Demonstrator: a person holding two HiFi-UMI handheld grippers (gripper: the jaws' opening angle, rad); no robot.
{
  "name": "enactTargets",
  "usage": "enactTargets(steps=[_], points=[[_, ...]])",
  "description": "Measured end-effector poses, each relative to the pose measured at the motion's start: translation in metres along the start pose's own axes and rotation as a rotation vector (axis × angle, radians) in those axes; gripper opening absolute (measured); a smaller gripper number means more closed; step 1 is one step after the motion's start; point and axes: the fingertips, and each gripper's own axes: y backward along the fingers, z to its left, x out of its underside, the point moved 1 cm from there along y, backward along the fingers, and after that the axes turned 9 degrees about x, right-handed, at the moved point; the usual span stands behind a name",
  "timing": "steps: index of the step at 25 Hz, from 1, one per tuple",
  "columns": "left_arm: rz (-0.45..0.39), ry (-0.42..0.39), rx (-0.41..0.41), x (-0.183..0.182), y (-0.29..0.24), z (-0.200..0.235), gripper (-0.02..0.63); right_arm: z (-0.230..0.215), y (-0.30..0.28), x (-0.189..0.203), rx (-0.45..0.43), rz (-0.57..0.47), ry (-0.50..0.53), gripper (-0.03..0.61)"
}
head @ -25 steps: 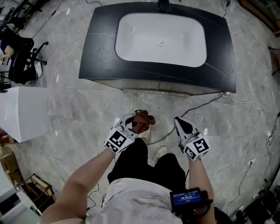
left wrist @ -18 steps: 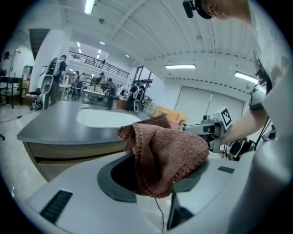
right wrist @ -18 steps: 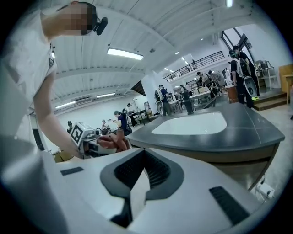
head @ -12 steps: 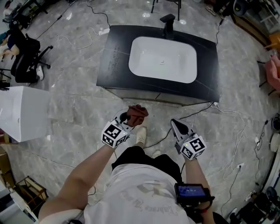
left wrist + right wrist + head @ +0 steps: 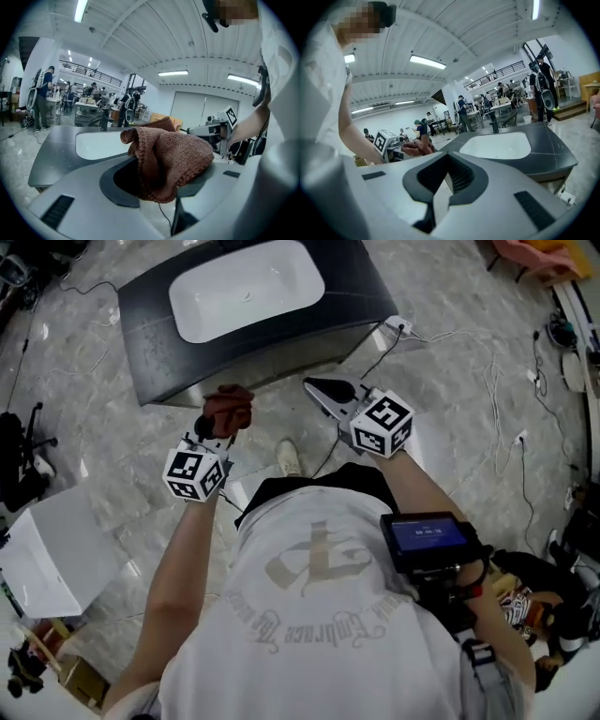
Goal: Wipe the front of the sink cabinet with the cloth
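Closer to sink cabinet (image 5: 150,343) than before | my left hand-held gripper (image 5: 210,424) clenched on cloth (image 5: 229,407) (bunched), just short of cabinet front, which runs crosswise ahead | right hand-held gripper (image 5: 321,388) closed, empty.

Counted on a hall floor: one dark sink cabinet (image 5: 159,357), far left, with one white basin (image 5: 246,292) in its top. One brown cloth (image 5: 228,409). Two hand-held grippers, the left gripper (image 5: 214,426) and the right gripper (image 5: 317,387), two jaws apiece. Two marker cubes, the left cube (image 5: 195,472) and the right cube (image 5: 382,423). One white box (image 5: 42,545), near left. One pale shoe (image 5: 289,457) in sight between the arms. One screen device (image 5: 427,538) on the right forearm. One white plug block (image 5: 397,326) by the cabinet's right corner. Loose cables (image 5: 487,381) on the floor, too tangled to count.
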Motion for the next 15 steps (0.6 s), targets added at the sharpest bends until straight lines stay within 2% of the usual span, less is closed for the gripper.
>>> enactTargets(steps=[8, 15], points=[[0.011, -0.024, 0.045, -0.008, -0.019, -0.007, 0.153, -0.009, 0.02, -0.002, 0.051, -0.019, -0.005, 0.012], [-0.005, -0.031, 0.039, -0.019, -0.033, -0.023, 0.153, -0.019, 0.037, -0.004, 0.048, -0.021, 0.007, 0.012]])
